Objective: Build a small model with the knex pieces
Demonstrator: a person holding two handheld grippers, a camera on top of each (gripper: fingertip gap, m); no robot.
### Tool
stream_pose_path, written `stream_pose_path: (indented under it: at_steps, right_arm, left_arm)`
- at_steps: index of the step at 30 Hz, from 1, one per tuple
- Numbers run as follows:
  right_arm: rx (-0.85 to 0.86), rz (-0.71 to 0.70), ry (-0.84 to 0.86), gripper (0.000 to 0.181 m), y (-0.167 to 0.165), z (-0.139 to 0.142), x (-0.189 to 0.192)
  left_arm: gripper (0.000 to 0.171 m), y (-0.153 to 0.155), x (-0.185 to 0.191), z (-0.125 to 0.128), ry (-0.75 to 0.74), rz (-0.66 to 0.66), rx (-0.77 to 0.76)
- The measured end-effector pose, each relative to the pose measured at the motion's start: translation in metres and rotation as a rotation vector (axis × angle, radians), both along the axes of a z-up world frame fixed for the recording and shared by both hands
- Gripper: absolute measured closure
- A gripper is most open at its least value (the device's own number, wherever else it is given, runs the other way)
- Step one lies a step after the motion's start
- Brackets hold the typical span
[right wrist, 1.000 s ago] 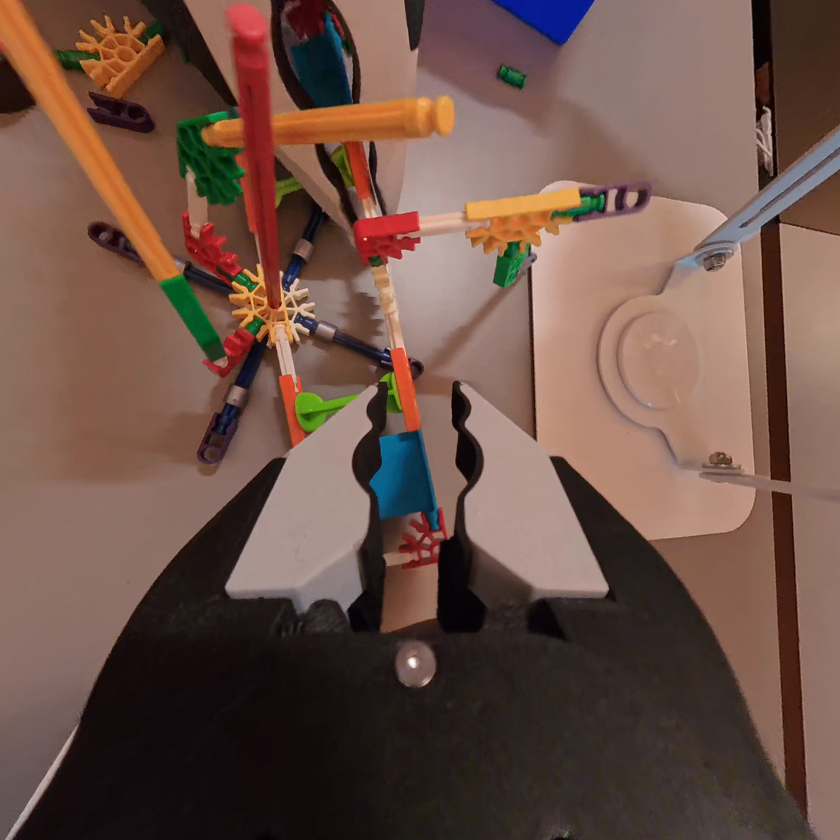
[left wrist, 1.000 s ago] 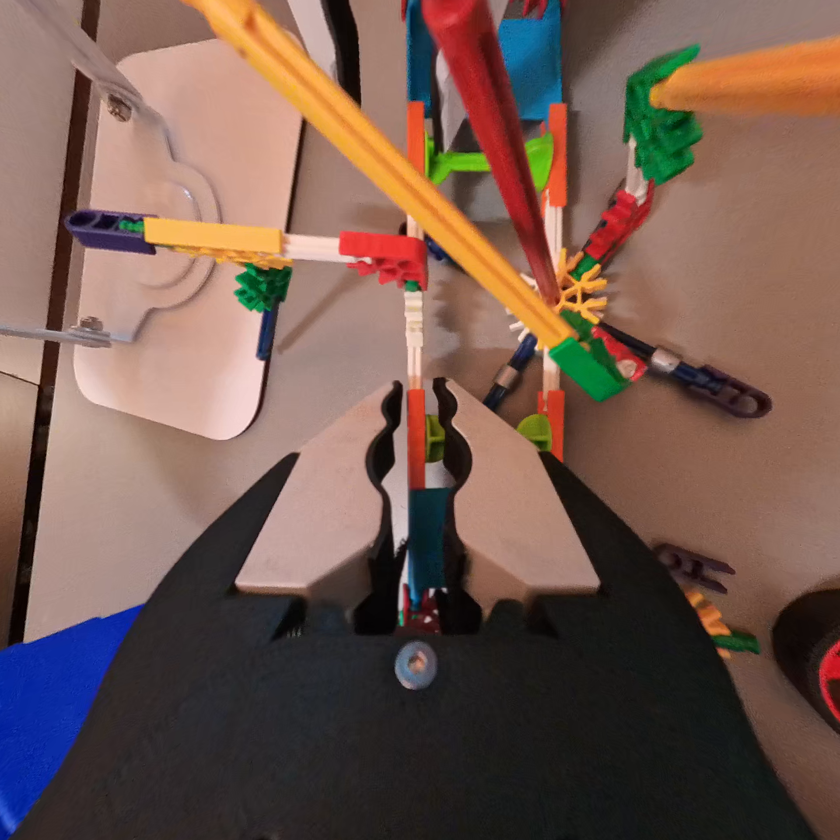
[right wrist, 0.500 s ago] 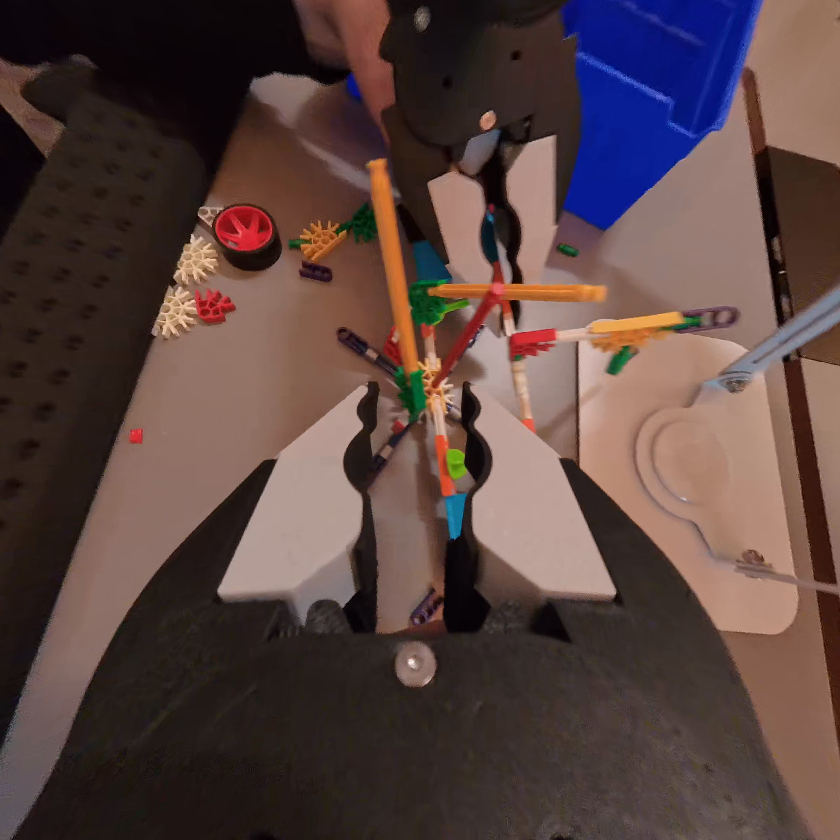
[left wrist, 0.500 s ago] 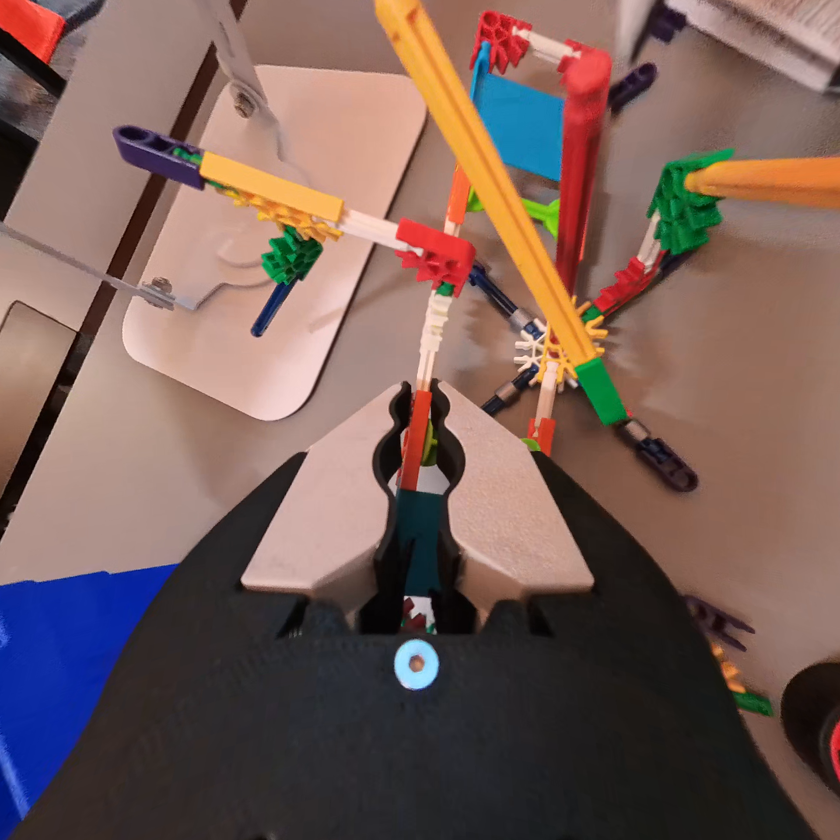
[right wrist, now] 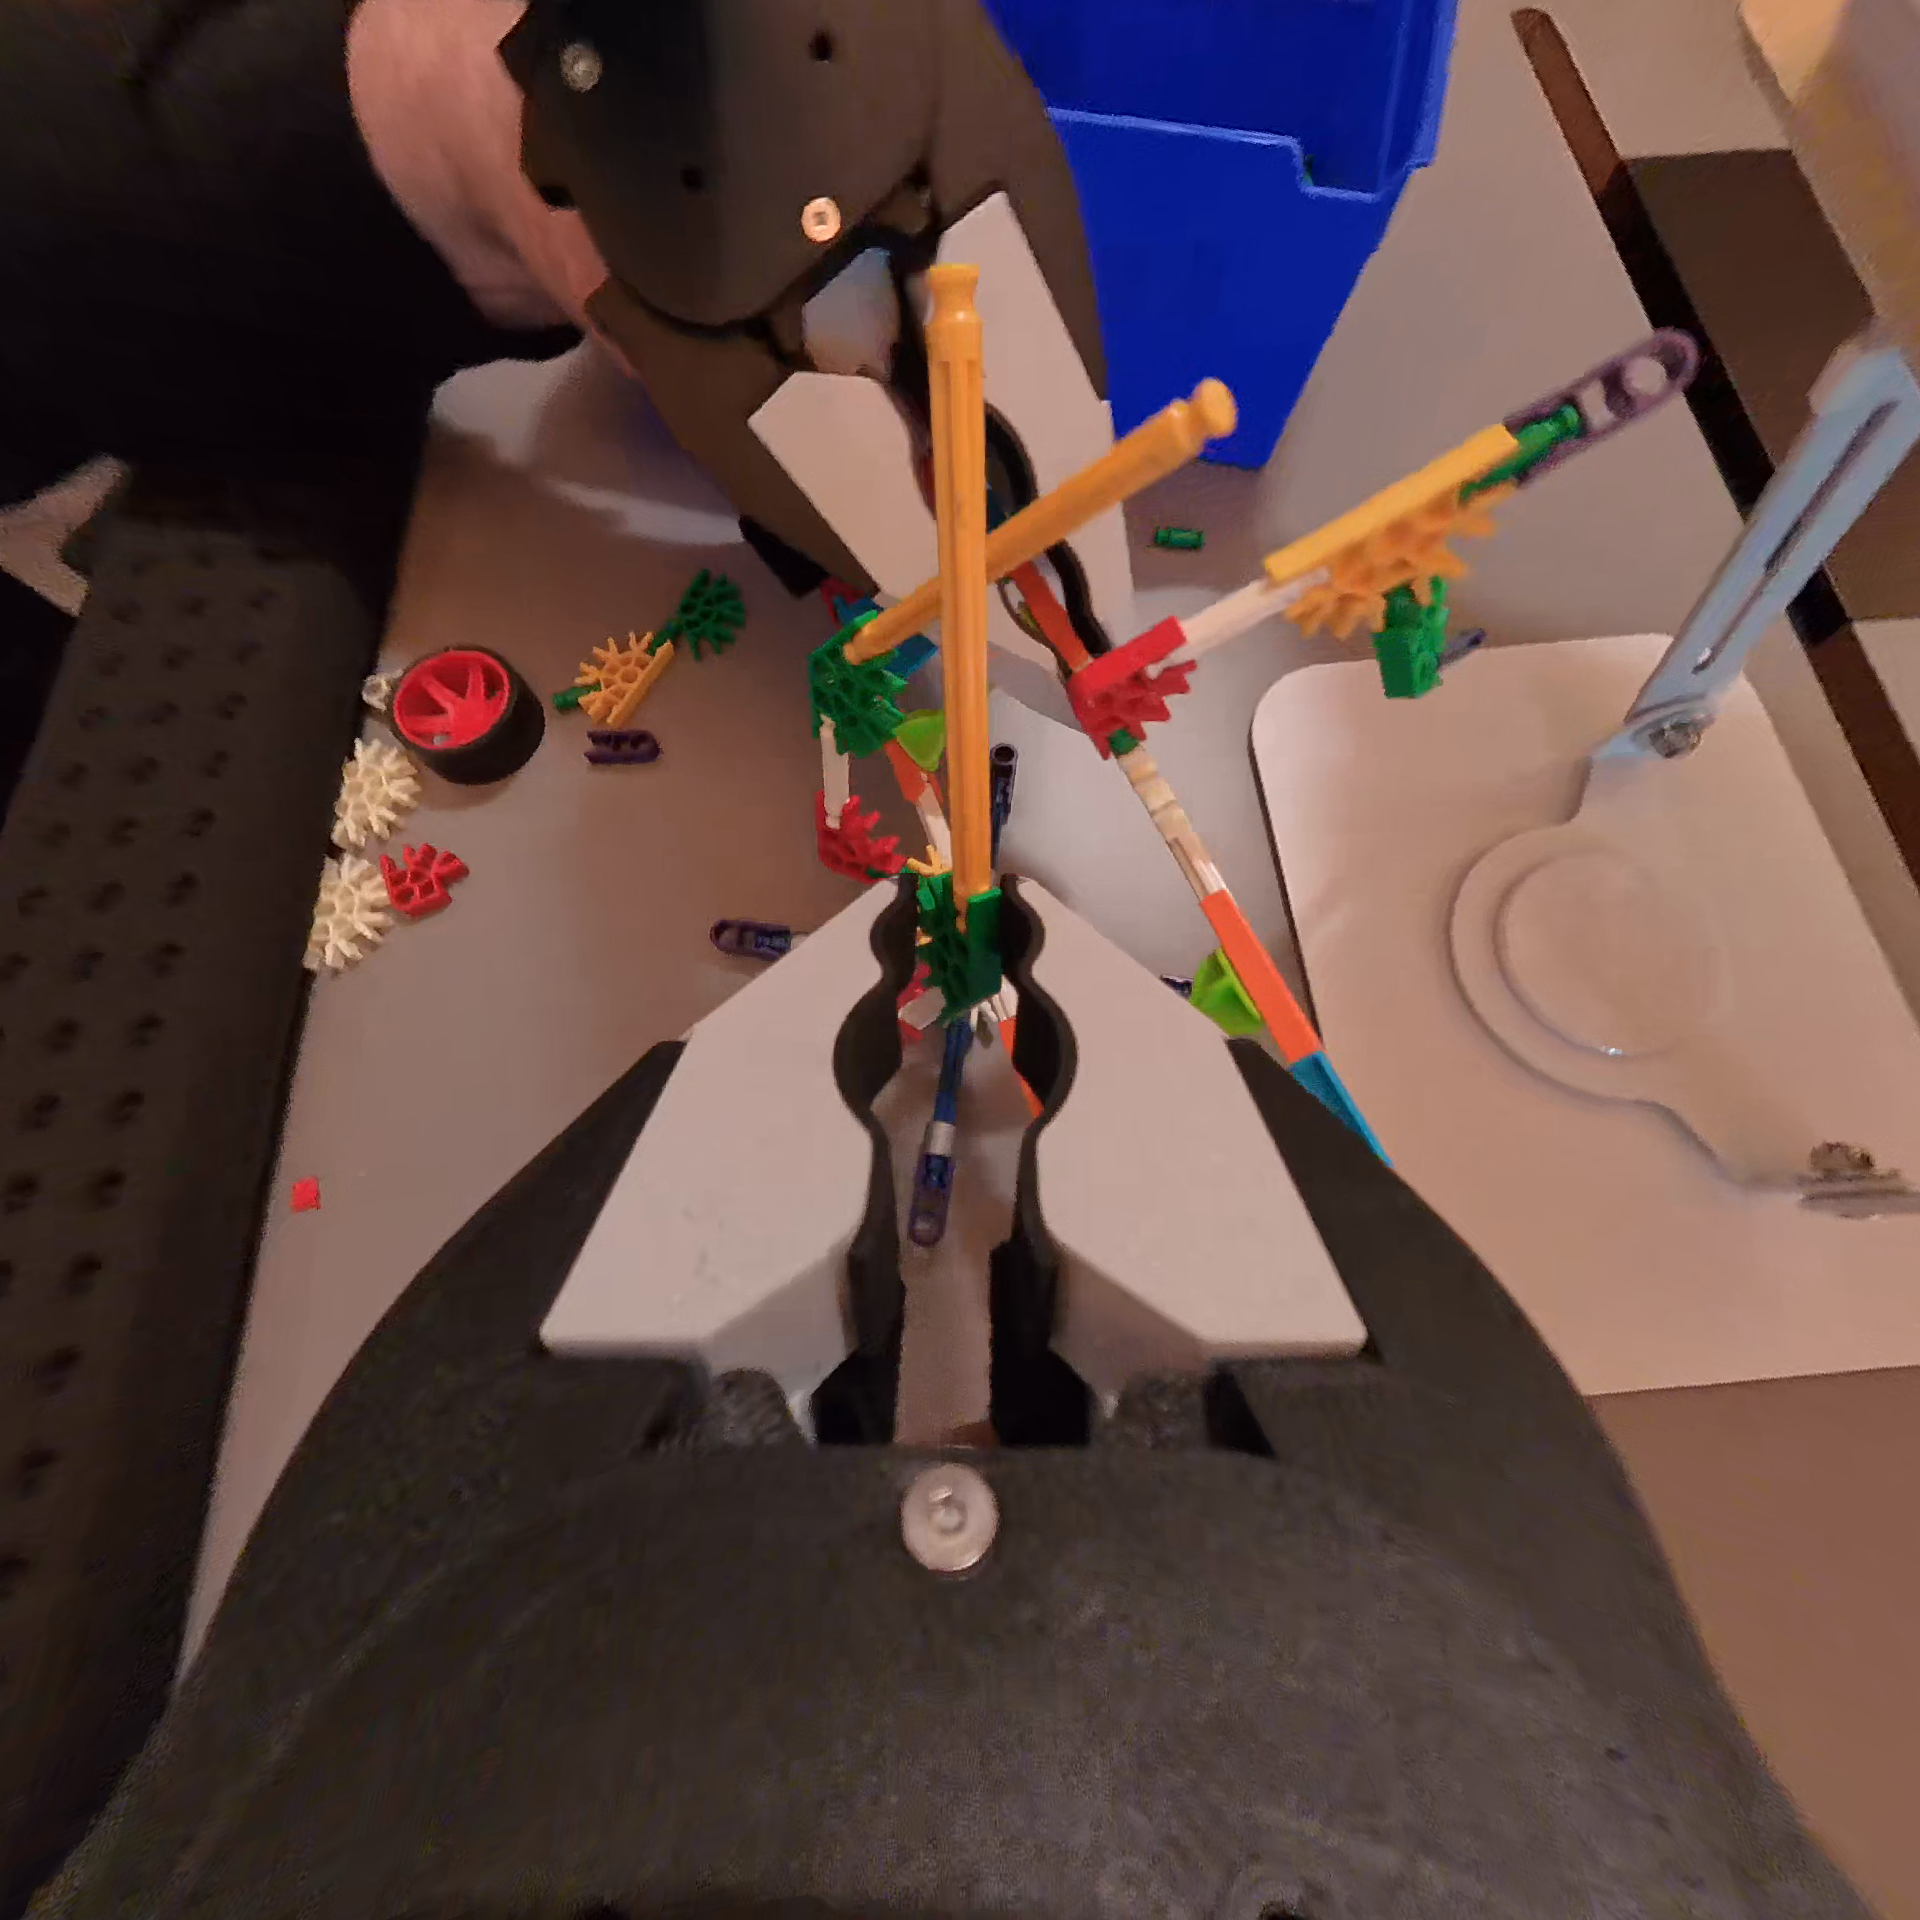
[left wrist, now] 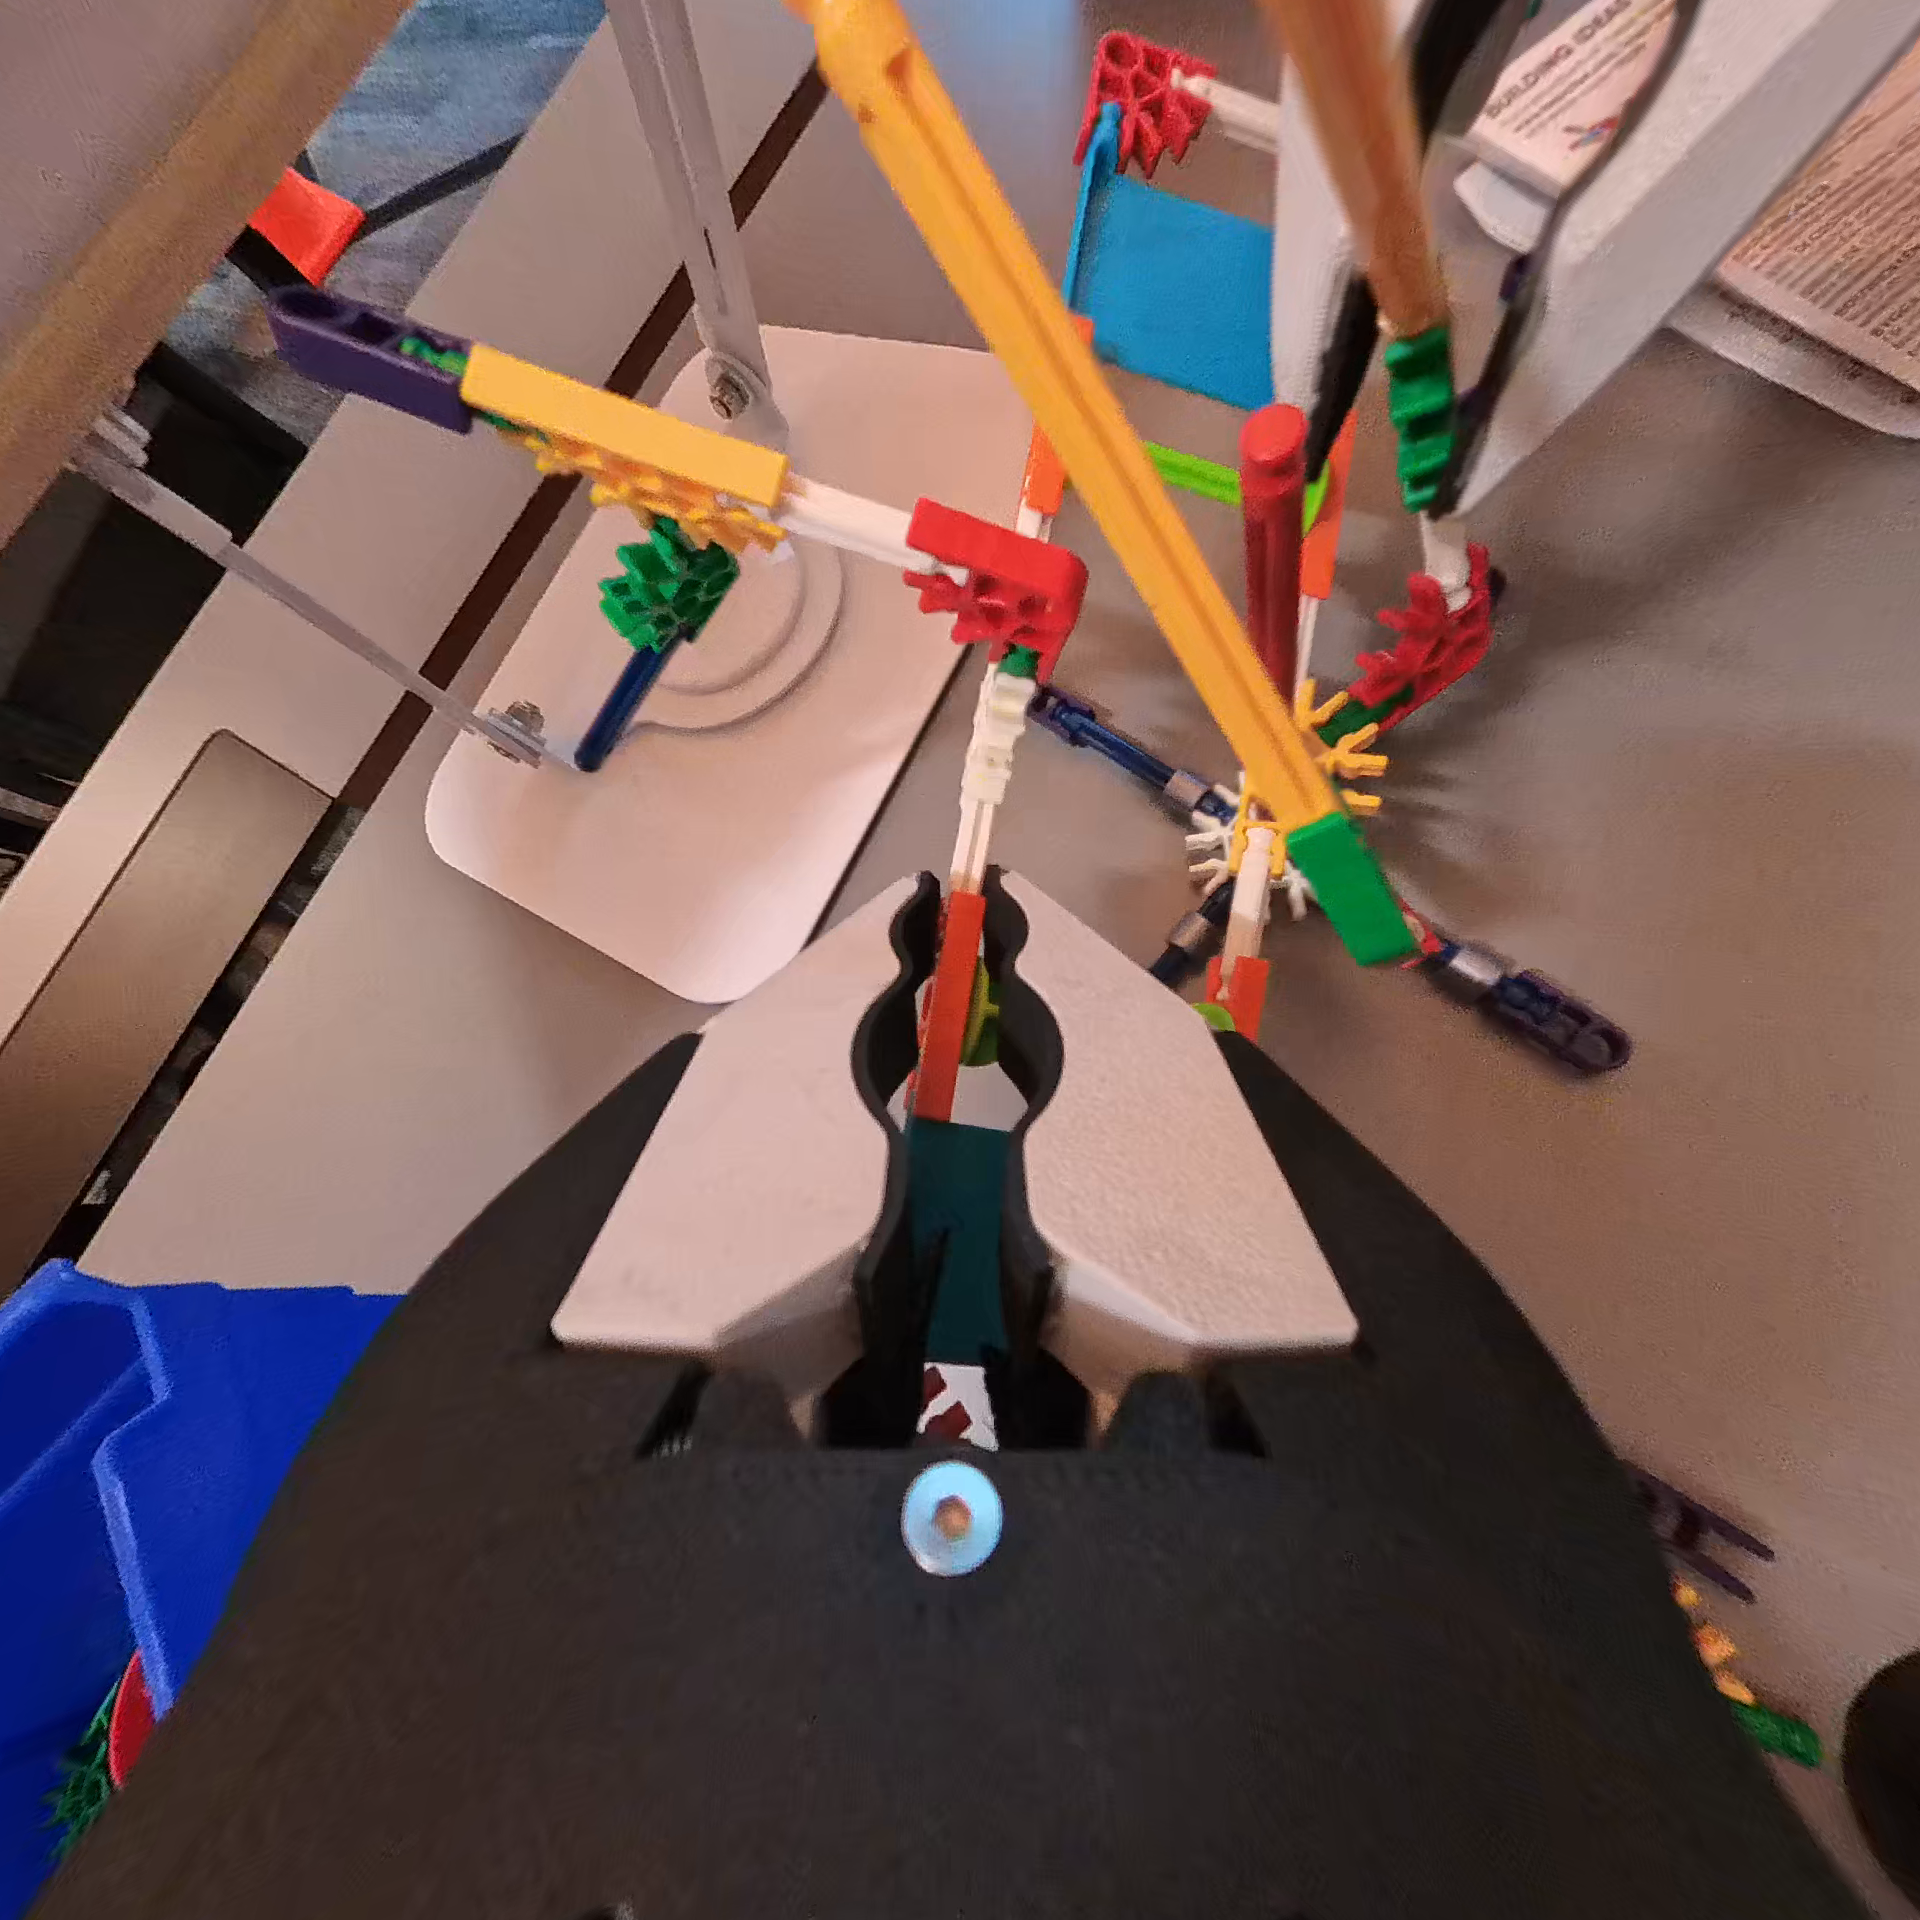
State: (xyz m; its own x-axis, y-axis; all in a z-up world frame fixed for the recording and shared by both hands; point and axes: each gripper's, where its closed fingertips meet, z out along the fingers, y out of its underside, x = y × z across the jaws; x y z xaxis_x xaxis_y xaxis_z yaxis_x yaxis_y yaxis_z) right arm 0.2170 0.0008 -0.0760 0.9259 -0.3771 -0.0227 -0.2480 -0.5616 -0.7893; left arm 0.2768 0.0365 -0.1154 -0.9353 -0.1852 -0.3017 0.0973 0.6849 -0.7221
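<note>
A toy model of coloured rods and connectors [left wrist: 997, 592] stands on the grey table. My left gripper [left wrist: 961, 888] is shut on its orange rod [left wrist: 951, 997] and the dark blue panel behind it. It also shows from the front in the right wrist view [right wrist: 1029, 613], held by a hand [right wrist: 447, 187]. My right gripper [right wrist: 956, 899] is shut on the green connector [right wrist: 956, 935] at the foot of a long yellow rod [right wrist: 961, 582]. In the left wrist view the right gripper [left wrist: 1444, 488] grips that green connector [left wrist: 1418, 426] at the top right, beside the light blue panel [left wrist: 1174, 291].
A blue bin [right wrist: 1226, 208] stands behind the model and shows at the lower left [left wrist: 104, 1455]. A white stand base [right wrist: 1507, 935] with metal struts lies to one side. A red and black wheel [right wrist: 462, 712], loose white connectors [right wrist: 374, 790] and a black perforated mat [right wrist: 156, 935] lie left. Papers [left wrist: 1829, 239] lie beyond. My hands' fingertips stand some 8 cm from each other.
My right gripper left the blue panel end, drew back, and closed on the green connector under the yellow rod. My left gripper kept its hold, and its view of the model tilted.
</note>
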Motion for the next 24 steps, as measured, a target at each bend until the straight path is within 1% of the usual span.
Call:
stream_pose_path:
  at_steps: [7,13,14,16,17,19,21,22,24]
  right_arm:
    - [0.083,-0.157,0.111,0.169,-0.013,0.001,0.020]
    - [0.136,-0.290,0.205,0.167,-0.023,-0.007,0.037]
    - [0.131,-0.303,0.194,0.165,-0.025,-0.008,0.039]
    - [0.103,-0.321,0.140,0.141,-0.031,-0.004,0.043]
    - [0.097,-0.321,0.116,0.136,-0.034,0.001,0.043]
    - [0.091,-0.334,0.076,0.135,-0.043,0.009,0.044]
    - [0.018,-0.347,0.050,0.134,-0.060,0.005,0.043]
    - [0.010,-0.339,0.044,0.138,-0.065,0.006,0.041]
    - [0.030,-0.294,0.047,0.136,-0.070,0.011,0.033]
  left_arm:
    - [0.166,-0.001,0.007,0.009,-0.053,0.019,-0.038]
    - [0.166,-0.002,0.010,0.006,-0.056,0.032,-0.042]
    - [0.166,-0.002,0.011,0.006,-0.052,0.039,-0.045]
    - [0.166,-0.002,0.012,0.005,-0.036,0.049,-0.050]
    - [0.166,-0.002,0.012,0.005,-0.034,0.051,-0.048]
    - [0.166,-0.002,0.013,0.004,-0.028,0.056,-0.055]
    - [0.166,-0.001,0.015,0.004,-0.017,0.067,-0.066]
    - [0.166,-0.001,0.017,0.004,-0.012,0.075,-0.070]
    - [0.166,0.001,0.020,0.005,0.008,0.088,-0.092]
